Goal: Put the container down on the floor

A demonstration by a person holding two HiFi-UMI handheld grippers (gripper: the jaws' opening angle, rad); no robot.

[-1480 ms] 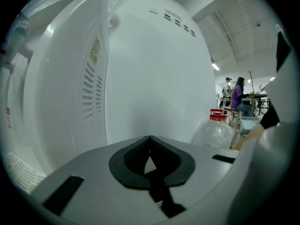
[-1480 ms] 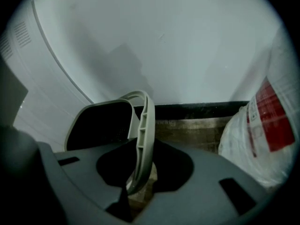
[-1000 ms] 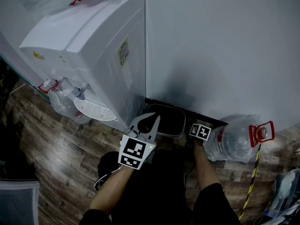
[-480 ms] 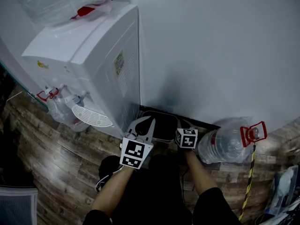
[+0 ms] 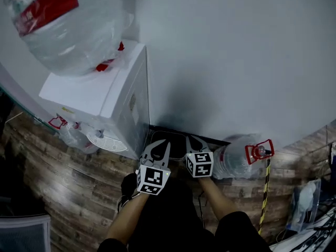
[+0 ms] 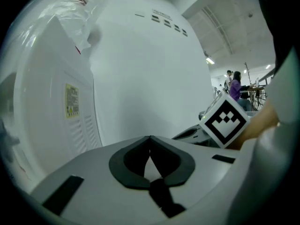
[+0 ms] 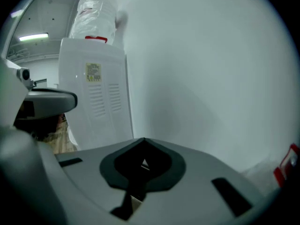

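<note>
Clear plastic container (image 5: 233,161) with red handle (image 5: 260,152), lying on its side on wood floor (image 5: 63,193) against wall (image 5: 236,62), right of dispenser (image 5: 105,98). Left gripper (image 5: 160,149) and right gripper (image 5: 193,142): jaws pressed together, empty, right one nearer the container

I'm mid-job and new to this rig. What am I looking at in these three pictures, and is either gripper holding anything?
No robot arm: a person holds a two-jaw gripper in each hand. The head view looks down from the person's head; the other two cameras ride on the grippers. The left gripper and right gripper are both shut, holding nothing. On the wooden floor are a white water dispenser with a bottle on top, a black tray by the wall, and the clear container with its red top.
</note>
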